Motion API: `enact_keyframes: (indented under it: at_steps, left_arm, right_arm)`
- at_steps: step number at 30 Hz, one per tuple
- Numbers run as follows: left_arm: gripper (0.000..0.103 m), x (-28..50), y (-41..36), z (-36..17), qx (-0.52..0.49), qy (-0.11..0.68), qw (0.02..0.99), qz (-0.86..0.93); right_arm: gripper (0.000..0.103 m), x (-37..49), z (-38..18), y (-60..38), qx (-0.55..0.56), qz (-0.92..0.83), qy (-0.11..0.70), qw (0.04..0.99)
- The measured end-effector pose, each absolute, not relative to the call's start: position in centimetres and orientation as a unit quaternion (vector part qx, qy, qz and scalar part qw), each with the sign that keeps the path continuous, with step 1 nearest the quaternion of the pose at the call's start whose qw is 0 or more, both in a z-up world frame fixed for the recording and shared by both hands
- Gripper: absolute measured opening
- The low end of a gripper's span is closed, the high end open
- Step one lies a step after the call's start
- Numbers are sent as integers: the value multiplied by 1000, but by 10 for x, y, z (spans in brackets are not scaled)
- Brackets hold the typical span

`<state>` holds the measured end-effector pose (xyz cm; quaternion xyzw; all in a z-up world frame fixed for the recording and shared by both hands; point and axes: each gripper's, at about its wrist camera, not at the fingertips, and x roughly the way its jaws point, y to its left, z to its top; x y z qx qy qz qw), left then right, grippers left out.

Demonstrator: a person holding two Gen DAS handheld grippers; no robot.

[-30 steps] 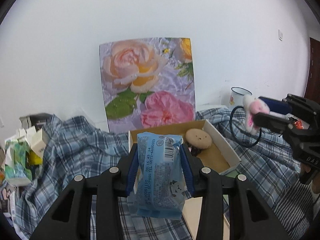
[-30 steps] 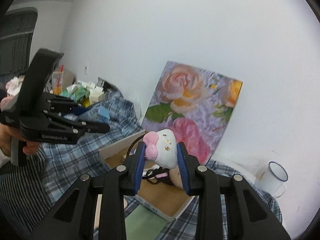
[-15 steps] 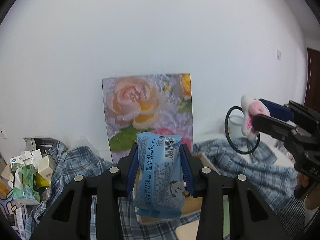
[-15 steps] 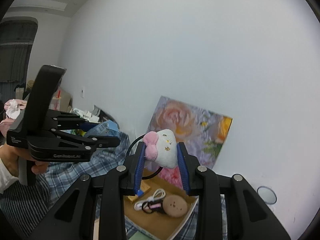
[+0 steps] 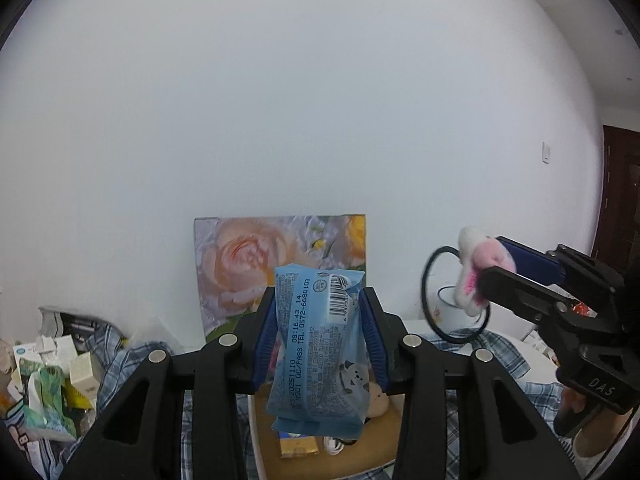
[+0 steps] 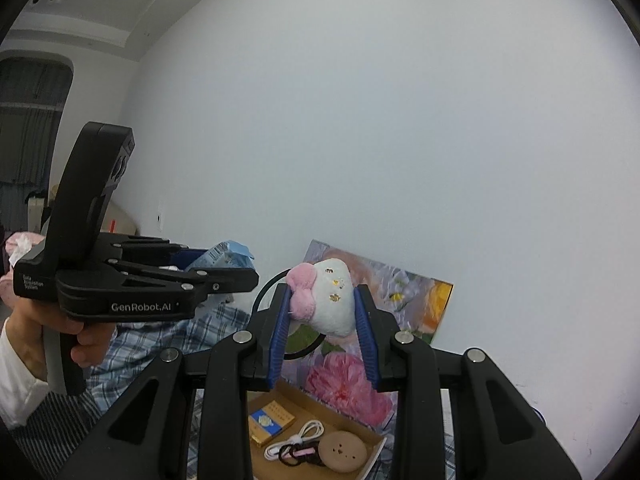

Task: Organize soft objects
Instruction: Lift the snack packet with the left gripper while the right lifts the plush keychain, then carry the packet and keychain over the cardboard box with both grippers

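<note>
Left wrist: left gripper (image 5: 318,334) clamped on one blue packet (image 5: 318,356), held above the box (image 5: 380,446). Right wrist: right gripper (image 6: 322,320) closed on one plush (image 6: 334,300) with black loop, over the box's far edge. Box holds one card pack (image 6: 270,420), one white cord (image 6: 298,436), one round cookie (image 6: 344,450).

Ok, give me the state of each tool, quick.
Left tool: closed on the blue snack packet.
Right tool: closed on the white plush hair tie.
</note>
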<state>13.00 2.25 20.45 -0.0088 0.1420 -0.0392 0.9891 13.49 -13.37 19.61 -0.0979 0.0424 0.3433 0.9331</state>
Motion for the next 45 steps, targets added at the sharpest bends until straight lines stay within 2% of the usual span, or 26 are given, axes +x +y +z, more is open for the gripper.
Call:
enact_keyframes:
  at_steps: [12, 27, 45]
  left_arm:
    - [42, 141, 4, 212, 14, 127, 991, -35]
    - [42, 183, 19, 162, 1, 177, 984, -32]
    - [42, 225, 22, 116, -6, 243, 970, -23]
  right_arm:
    - [31, 151, 210, -137, -47, 345, 32, 937]
    - [31, 201, 159, -127, -18, 345, 103, 933]
    - [31, 224, 132, -107, -37, 346, 164, 923]
